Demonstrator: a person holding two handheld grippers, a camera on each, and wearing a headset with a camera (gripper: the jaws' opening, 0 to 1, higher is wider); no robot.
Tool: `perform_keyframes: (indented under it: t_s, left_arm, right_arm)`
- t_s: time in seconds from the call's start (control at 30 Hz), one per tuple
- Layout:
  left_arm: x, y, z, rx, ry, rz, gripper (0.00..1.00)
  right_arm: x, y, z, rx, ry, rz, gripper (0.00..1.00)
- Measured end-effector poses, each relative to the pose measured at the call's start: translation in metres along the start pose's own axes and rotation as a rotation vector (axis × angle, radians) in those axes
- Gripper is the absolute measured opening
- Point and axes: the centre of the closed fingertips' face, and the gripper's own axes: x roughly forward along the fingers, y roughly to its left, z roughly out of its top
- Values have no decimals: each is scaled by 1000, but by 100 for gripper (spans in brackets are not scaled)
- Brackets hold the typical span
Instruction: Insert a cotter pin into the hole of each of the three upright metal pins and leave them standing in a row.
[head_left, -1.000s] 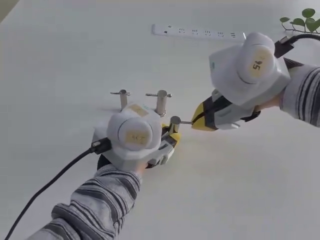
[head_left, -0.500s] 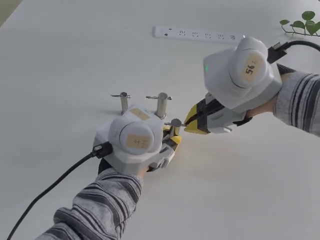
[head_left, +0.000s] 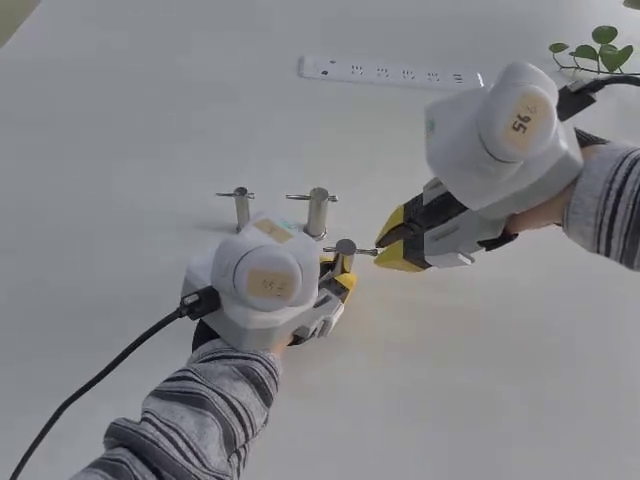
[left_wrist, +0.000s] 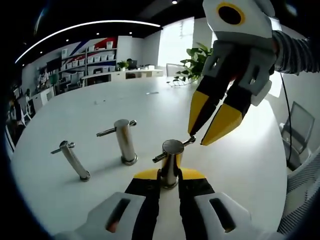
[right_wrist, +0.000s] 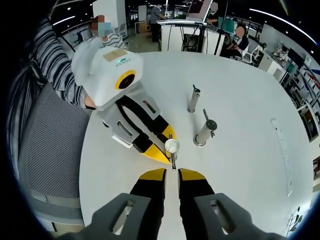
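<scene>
Three upright metal pins stand in a row on the white table. The far pin (head_left: 241, 207) and the middle pin (head_left: 317, 212) each carry a cotter pin through the head. My left gripper (head_left: 342, 280) is shut on the near pin (head_left: 345, 256), its jaws flanking the shaft (left_wrist: 171, 162) low down. A cotter pin (left_wrist: 187, 142) sits crosswise through this pin's hole. My right gripper (head_left: 385, 250) hovers just right of it, jaws slightly apart, with the cotter pin's end (right_wrist: 173, 161) right in front of the fingertips (right_wrist: 155, 176).
A white power strip (head_left: 390, 72) lies at the table's far side and a green plant (head_left: 595, 45) at the far right corner. A black cable (head_left: 100, 370) trails from the left gripper toward the near left. A mesh chair (right_wrist: 47, 150) stands beside the table.
The right gripper pushed left against the near pin, driving the cotter pin in, then drew back slightly to the right with its jaws parted. The left gripper kept its hold.
</scene>
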Motion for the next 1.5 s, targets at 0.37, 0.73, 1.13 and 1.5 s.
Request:
perform_keyframes:
  t_s: [0.37,0.73,1.13,1.5]
  left_arm:
    - [0,0,-1,-11,0,0,10]
    - [1,1,-2,-31,3,-5,10]
    - [2,1,-3,-41,9,-8,10]
    - [2,1,-4,-32,18,-16,11]
  right_arm:
    - [3,-1,0,30,-9,-7,0]
    - [6,-1,6,53,-25,-7,0]
    - [9,-1,11,65,-29,-9,0]
    - [11,0,10,80,-29,-5,0]
